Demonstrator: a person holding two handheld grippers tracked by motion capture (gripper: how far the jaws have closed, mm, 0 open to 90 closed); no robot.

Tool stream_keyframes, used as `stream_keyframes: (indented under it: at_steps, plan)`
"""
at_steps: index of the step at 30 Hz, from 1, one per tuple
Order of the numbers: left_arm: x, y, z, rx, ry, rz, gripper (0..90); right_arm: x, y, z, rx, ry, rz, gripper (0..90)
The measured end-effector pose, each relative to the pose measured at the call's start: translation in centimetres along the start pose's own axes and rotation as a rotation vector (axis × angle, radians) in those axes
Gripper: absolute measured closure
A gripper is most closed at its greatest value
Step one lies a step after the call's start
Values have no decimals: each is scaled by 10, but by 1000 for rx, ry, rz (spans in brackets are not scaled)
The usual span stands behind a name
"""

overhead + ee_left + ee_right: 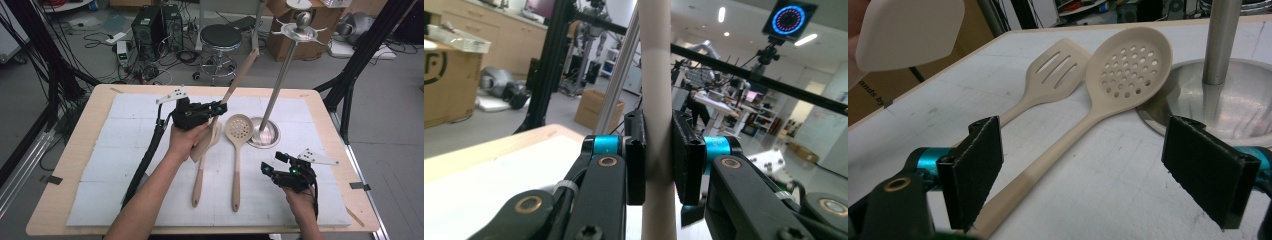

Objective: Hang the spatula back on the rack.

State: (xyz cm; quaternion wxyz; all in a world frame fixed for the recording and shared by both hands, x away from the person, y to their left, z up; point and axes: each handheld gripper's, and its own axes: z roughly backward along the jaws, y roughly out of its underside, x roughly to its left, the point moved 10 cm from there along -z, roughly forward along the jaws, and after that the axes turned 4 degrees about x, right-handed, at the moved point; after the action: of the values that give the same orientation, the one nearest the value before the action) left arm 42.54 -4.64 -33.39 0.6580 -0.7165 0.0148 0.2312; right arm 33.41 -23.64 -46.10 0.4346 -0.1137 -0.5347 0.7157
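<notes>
My left gripper (217, 106) is shut on the handle of a cream solid spatula (239, 77) and holds it tilted above the mat. Its wooden end points up and to the right, toward the metal hook stand (282, 70); its blade (204, 144) hangs by the hand. In the left gripper view both pads clamp the handle (656, 75) at the gripper (658, 160). A slotted spatula (198, 182) and a perforated spoon (238, 129) lie side by side on the mat. My right gripper (267, 167) rests low at the front right, open (1098, 175), facing the spoon (1128, 65), the slotted spatula (1053, 70) and the raised blade (908, 32).
The stand's round steel base (264, 134) sits just right of the spoon's bowl, its pole (1220, 40) rising to a ring of hooks. A white mat (120, 150) covers the wooden table. A stool (220, 37) and computer boxes stand on the floor beyond.
</notes>
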Motion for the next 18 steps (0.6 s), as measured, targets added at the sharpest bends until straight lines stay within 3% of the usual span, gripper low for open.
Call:
stream_keyframes:
  at_steps: [9, 15, 18]
  plan:
    - [-9, -29, -27, -45, 59, 1, 785, -1, -1, 4, -14, 3, -8, 160]
    - [-9, -40, -32, -43, 53, -11, 785, -2, -2, 6, -20, 3, -9, 160]
    - [-5, -39, -32, -36, 58, 5, 785, -2, -2, 7, -23, 5, -11, 160]
